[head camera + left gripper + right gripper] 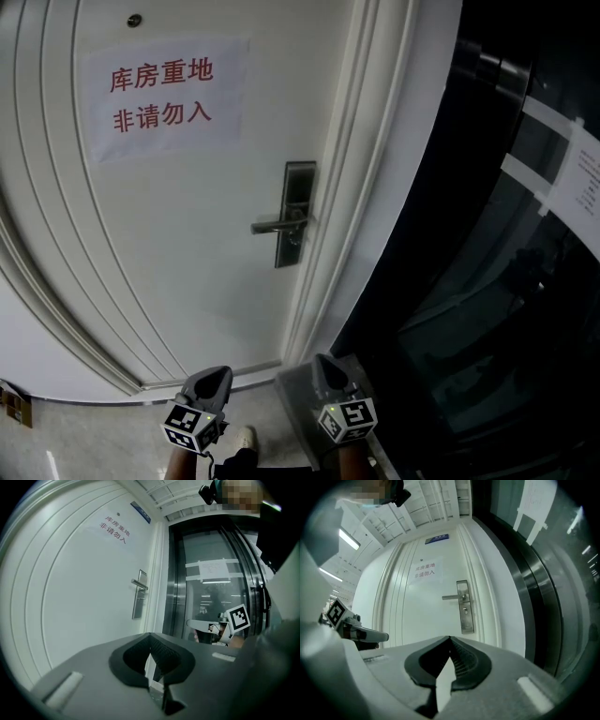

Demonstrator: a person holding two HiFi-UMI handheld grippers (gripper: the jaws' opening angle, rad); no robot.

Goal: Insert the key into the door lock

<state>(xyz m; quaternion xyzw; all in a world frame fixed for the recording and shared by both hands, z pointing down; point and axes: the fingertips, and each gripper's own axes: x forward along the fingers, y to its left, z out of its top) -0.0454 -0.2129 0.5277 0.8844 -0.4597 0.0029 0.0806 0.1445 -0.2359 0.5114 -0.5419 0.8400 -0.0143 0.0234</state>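
The white door (187,244) carries a steel lock plate (298,214) with a lever handle (275,226). The right gripper view shows the plate (463,606) and a small keyhole (465,610) under the lever; the left gripper view shows the plate (139,595) from the side. Both grippers are held level, well short of the door. My left gripper (217,371) (150,635) is shut, and so is my right gripper (324,358) (450,638). I see no key in any view. Each gripper shows in the other's view: the right gripper (199,624), the left gripper (370,633).
A paper sign with red characters (164,94) hangs on the door above the handle. Right of the door frame stands a dark glass panel (487,281) with taped white paper (583,178). A person's shoe (246,437) is on the grey floor between the grippers.
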